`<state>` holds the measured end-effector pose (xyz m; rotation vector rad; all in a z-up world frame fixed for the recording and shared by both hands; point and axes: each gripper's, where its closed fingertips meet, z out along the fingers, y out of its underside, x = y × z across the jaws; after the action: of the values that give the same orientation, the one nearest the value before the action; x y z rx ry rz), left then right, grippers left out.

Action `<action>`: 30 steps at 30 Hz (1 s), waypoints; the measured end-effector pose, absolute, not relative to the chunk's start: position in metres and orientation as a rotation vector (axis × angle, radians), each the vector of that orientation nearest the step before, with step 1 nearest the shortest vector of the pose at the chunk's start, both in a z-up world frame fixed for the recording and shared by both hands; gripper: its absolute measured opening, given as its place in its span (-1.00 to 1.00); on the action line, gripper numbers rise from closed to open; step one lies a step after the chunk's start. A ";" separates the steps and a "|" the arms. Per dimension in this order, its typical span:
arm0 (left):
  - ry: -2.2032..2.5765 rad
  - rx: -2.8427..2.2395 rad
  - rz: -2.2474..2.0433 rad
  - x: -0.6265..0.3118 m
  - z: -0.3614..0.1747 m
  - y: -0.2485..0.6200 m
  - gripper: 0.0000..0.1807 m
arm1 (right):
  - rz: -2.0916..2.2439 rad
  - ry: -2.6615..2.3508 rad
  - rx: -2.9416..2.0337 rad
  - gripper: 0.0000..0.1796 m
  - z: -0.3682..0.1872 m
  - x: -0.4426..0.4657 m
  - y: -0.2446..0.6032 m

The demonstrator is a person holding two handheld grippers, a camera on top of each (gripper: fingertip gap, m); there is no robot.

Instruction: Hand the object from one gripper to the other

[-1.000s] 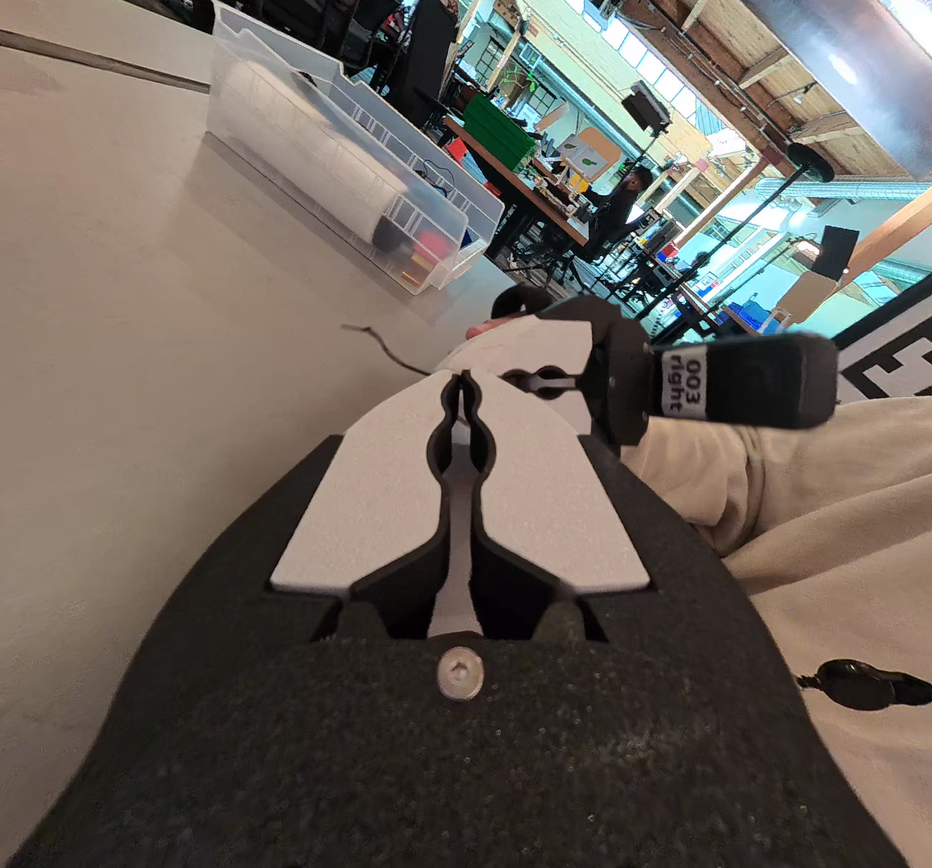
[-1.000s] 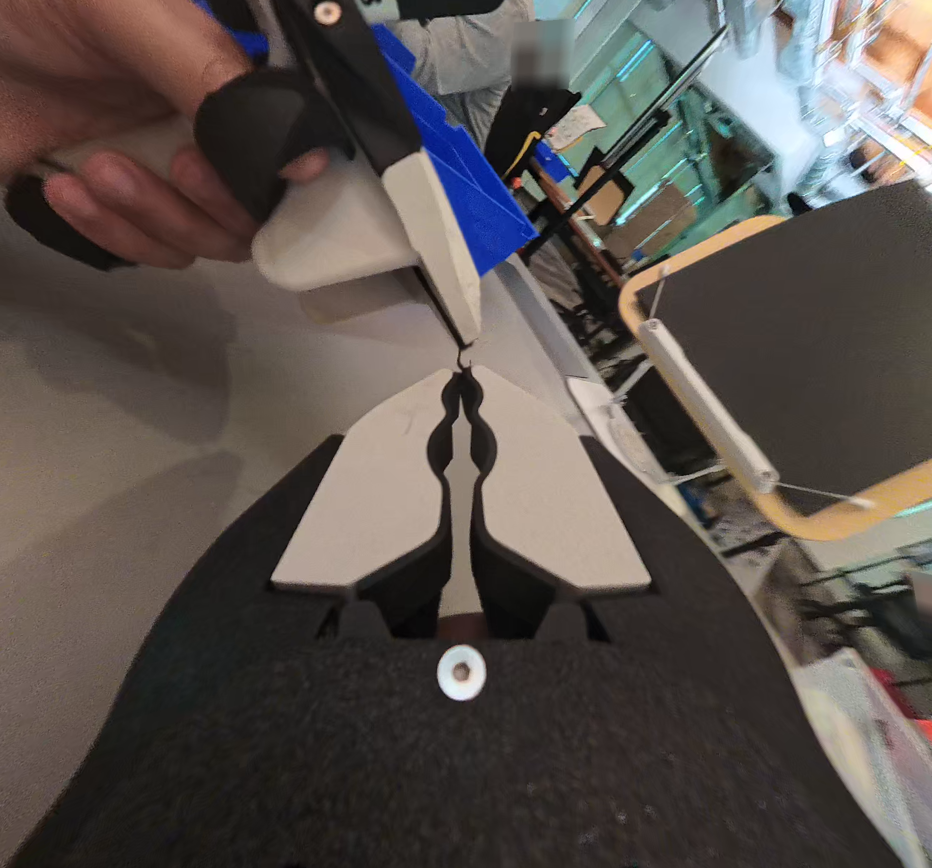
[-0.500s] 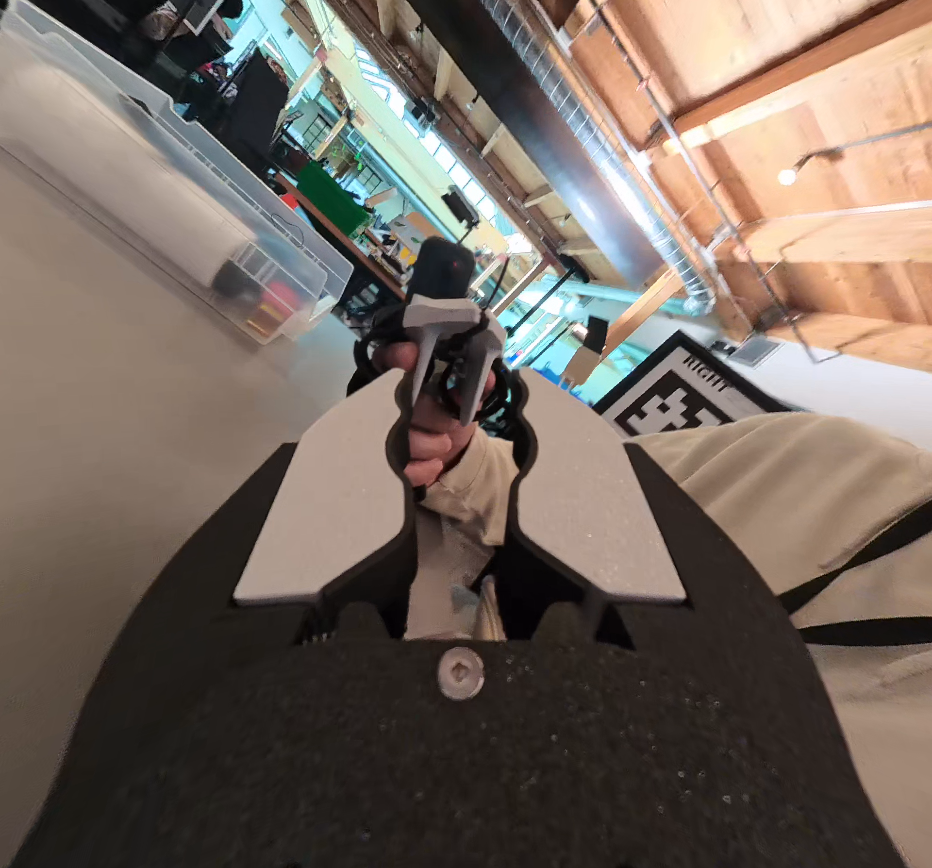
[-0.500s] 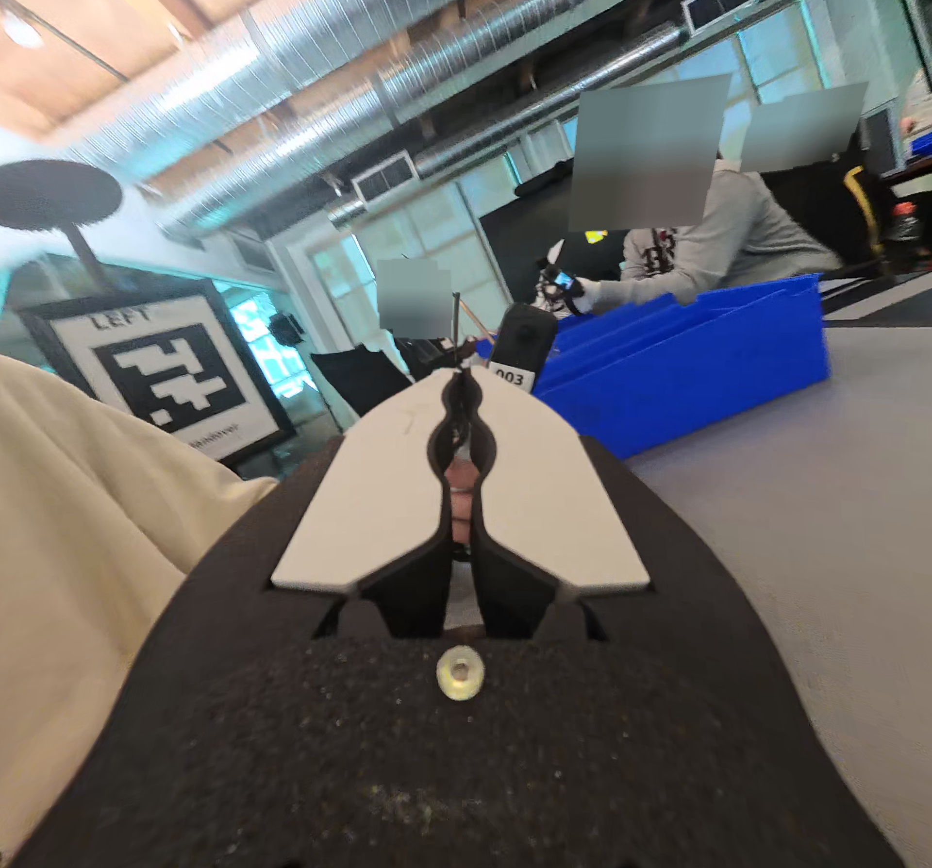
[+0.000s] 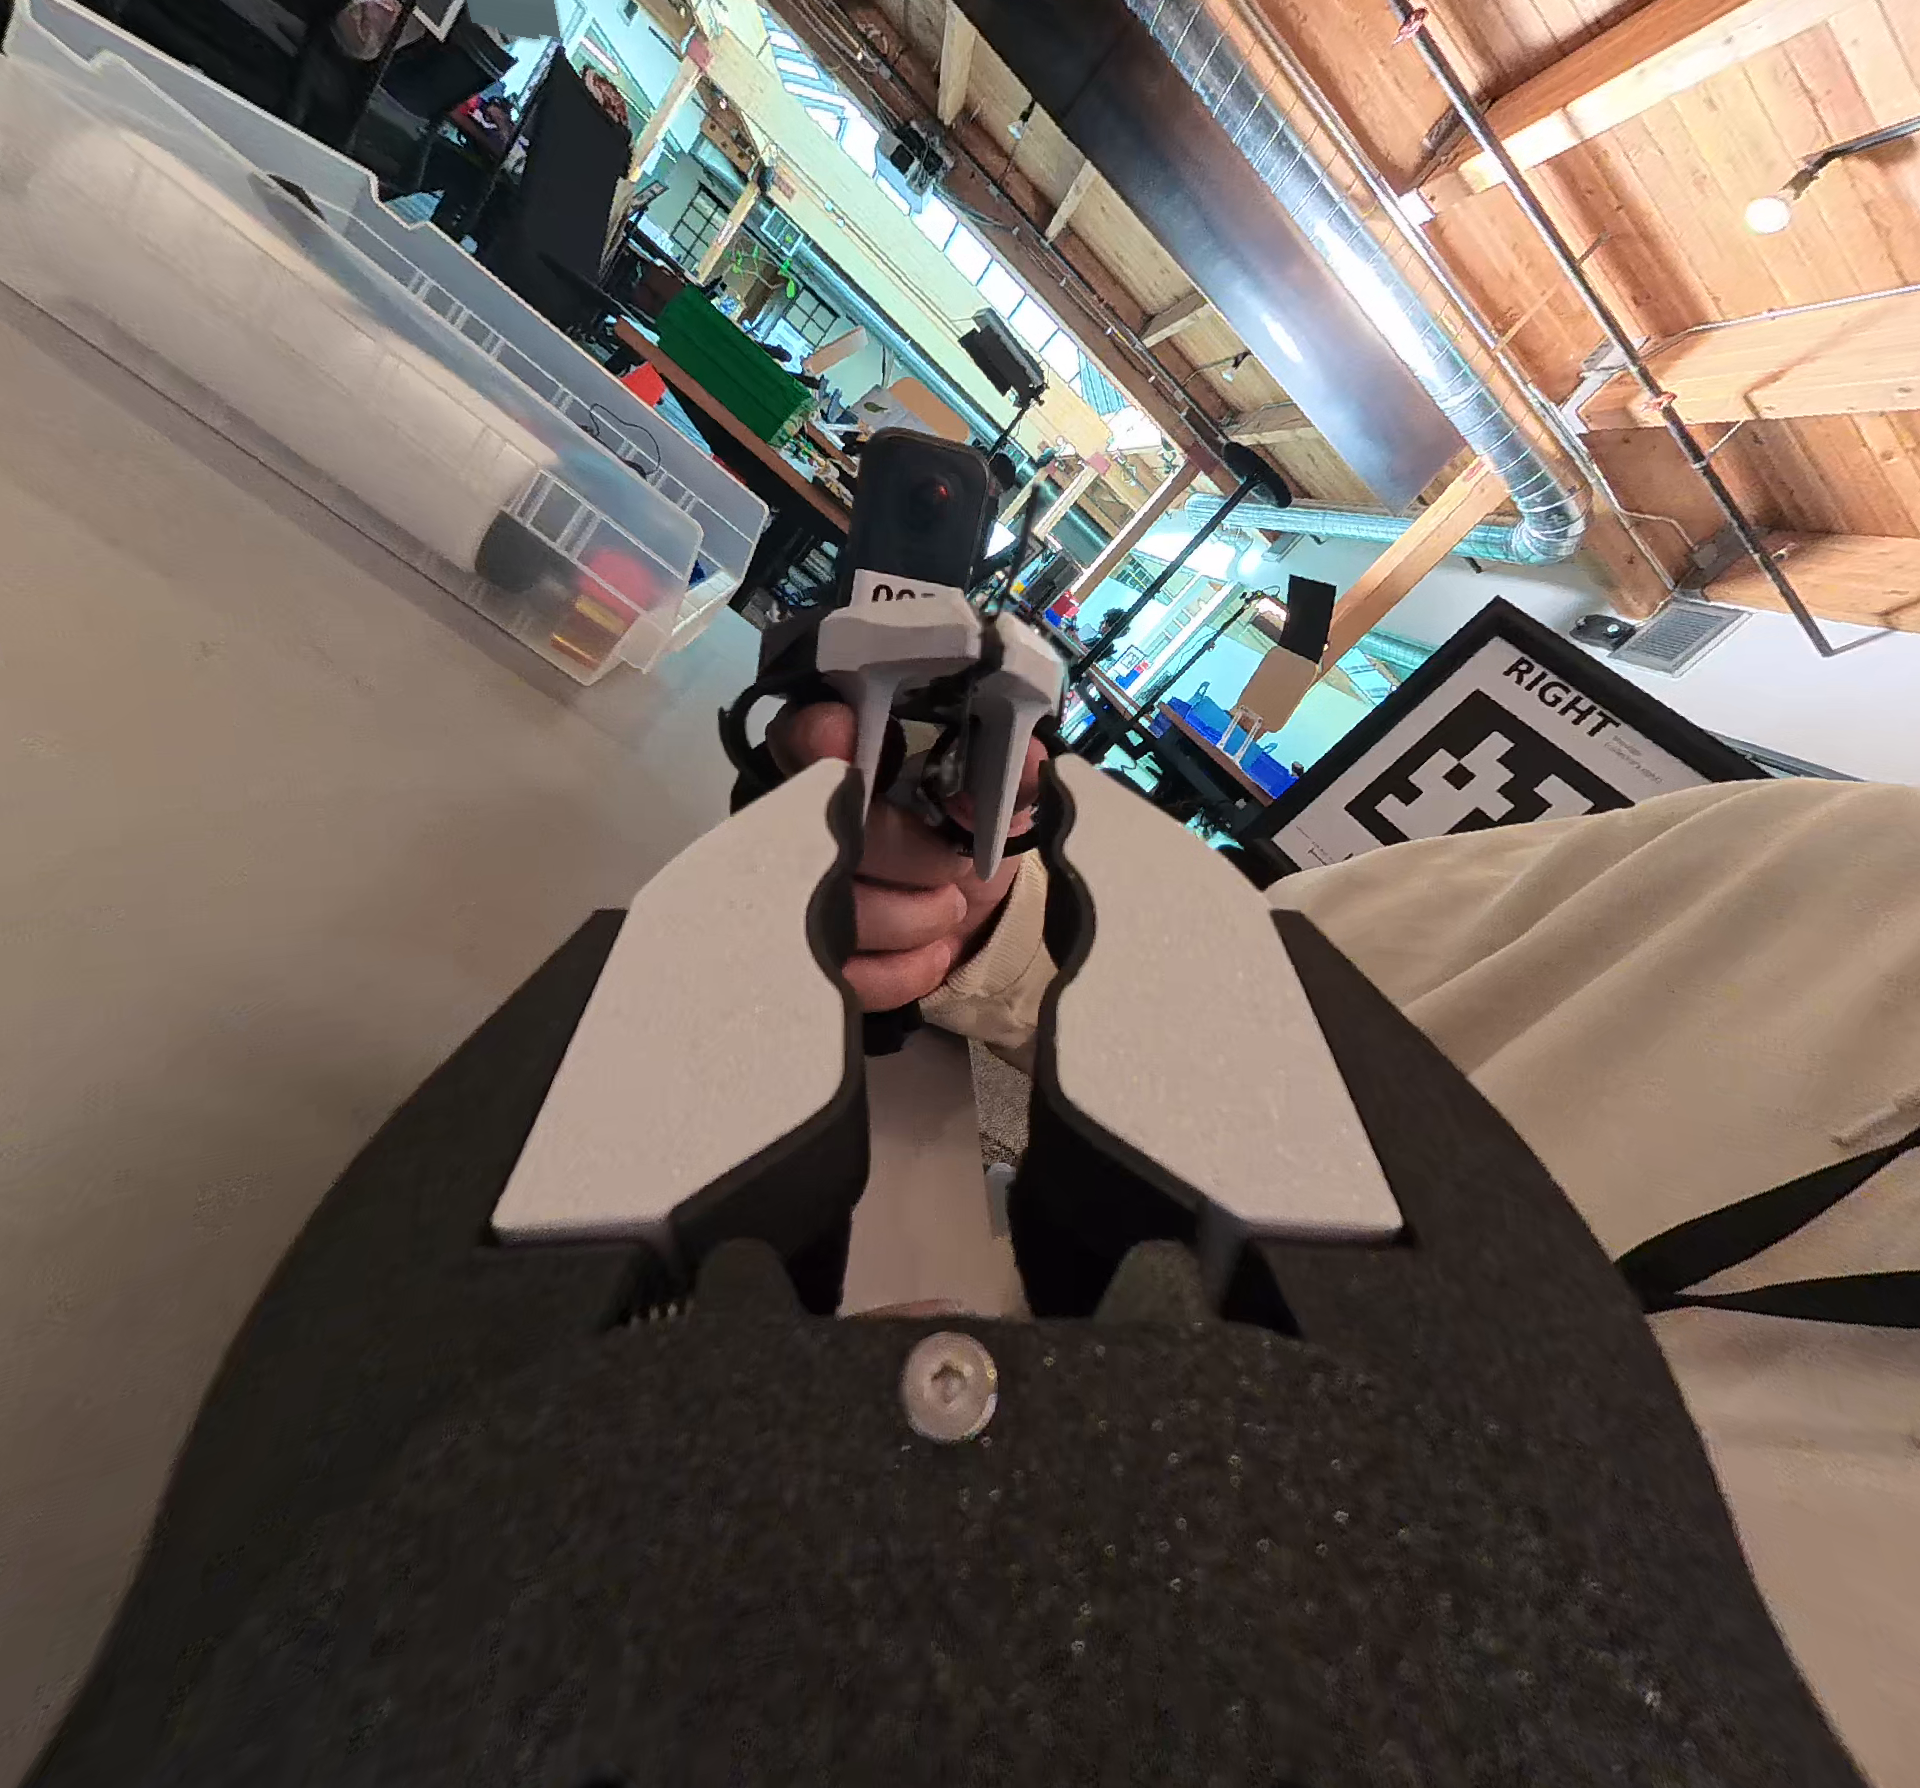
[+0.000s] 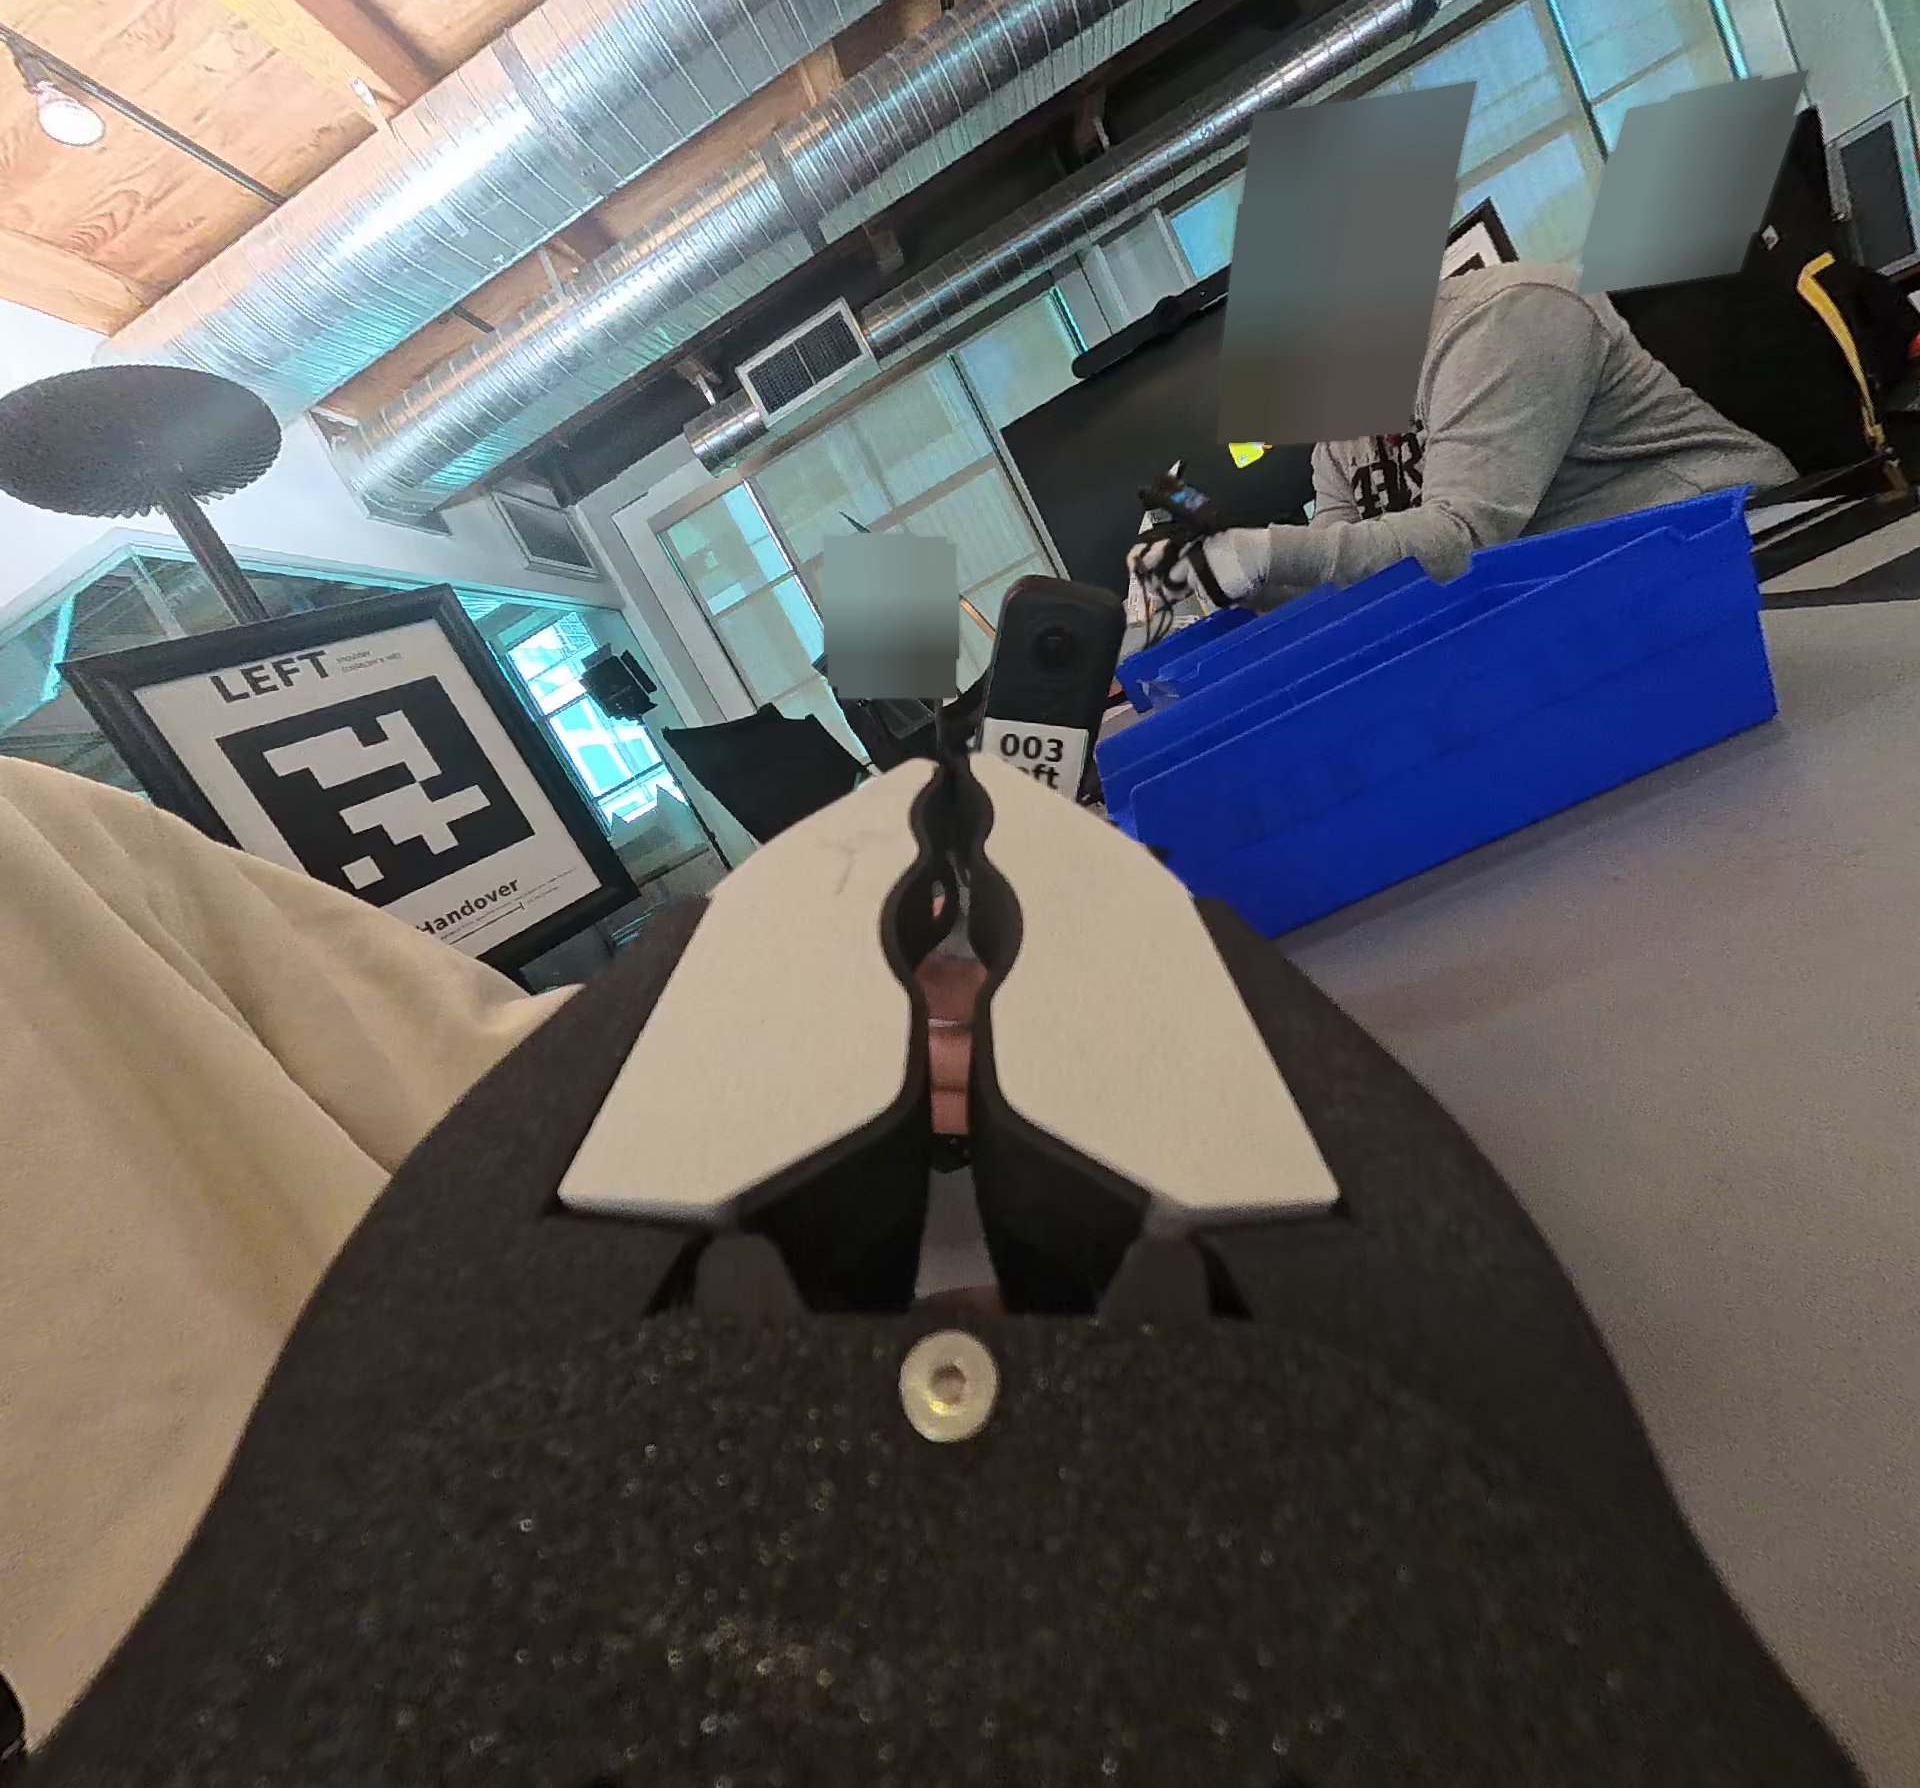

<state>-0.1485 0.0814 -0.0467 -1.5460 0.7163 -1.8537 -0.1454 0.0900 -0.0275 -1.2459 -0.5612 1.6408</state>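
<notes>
Left view: table [image 5: 260,855] runs off to the left, with a clear bin [image 5: 623,533] at its far edge, well apart from the work. Nothing on that side limits motion.

Left gripper [image 5: 945,772] is wide open and empty, aimed straight at the right gripper [image 5: 925,839]. I'd say it's spread that far so it can close around whatever is offered. The two face each other tip to tip in mid-air above the table, near but not touching as far as I can tell.

The object [image 5: 1000,637] is a thin black cord-like thing. It sticks up past the right gripper's fingers and sits off-centre, toward one finger.

A framed marker board [image 5: 1496,782] and the person's sleeve [image 5: 1558,1011] crowd the right side, so there's less room there.

Right view: sleeve and a second board [image 6: 353,782] are on the left. The right gripper's own fingers are almost fully closed, pinching the object [image 6: 948,808] in the wavy gap near the tips. The left gripper's fingers are hidden behind them; only its camera body shows.

Blue bin [image 6: 1455,751] sits on the table to the right, near but clear of the approach line.

My read: handover not done yet. Left needs to advance and clamp the free end before right lets go. The cord is thin, so it's easy to miss or let slip.
</notes>
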 end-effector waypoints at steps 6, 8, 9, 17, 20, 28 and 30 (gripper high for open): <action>0.769 -1.569 -1.837 -0.145 -0.052 0.075 -0.99 | 1.649 -0.554 -1.262 -1.00 -0.031 -0.147 0.092; 0.767 -1.576 -1.803 -0.146 -0.052 0.078 -0.99 | 1.650 -0.555 -1.274 -1.00 -0.033 -0.147 0.093; 0.758 -1.574 -1.792 -0.148 -0.052 0.079 -0.99 | 1.648 -0.552 -1.283 -1.00 -0.034 -0.147 0.093; 0.676 -1.595 -1.772 -0.160 -0.052 0.093 -0.99 | 1.249 -0.652 -1.413 -0.66 -0.051 -0.131 0.112; 0.605 -1.686 -1.725 -0.168 -0.064 0.107 -0.99 | 0.719 -0.869 -1.386 -0.63 -0.064 -0.124 0.118; 0.619 -2.070 -1.471 -0.169 -0.123 0.118 -0.99 | -0.156 -1.417 -1.204 -0.60 -0.129 -0.155 0.107; 0.644 -2.095 -1.493 -0.165 -0.127 0.113 -0.99 | -0.306 -1.458 -1.134 -0.60 -0.131 -0.154 0.110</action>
<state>-0.1646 0.1127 -0.1273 -2.0950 0.6443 -1.4929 -0.1536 0.1105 -0.1308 -1.1336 -1.4584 -0.3055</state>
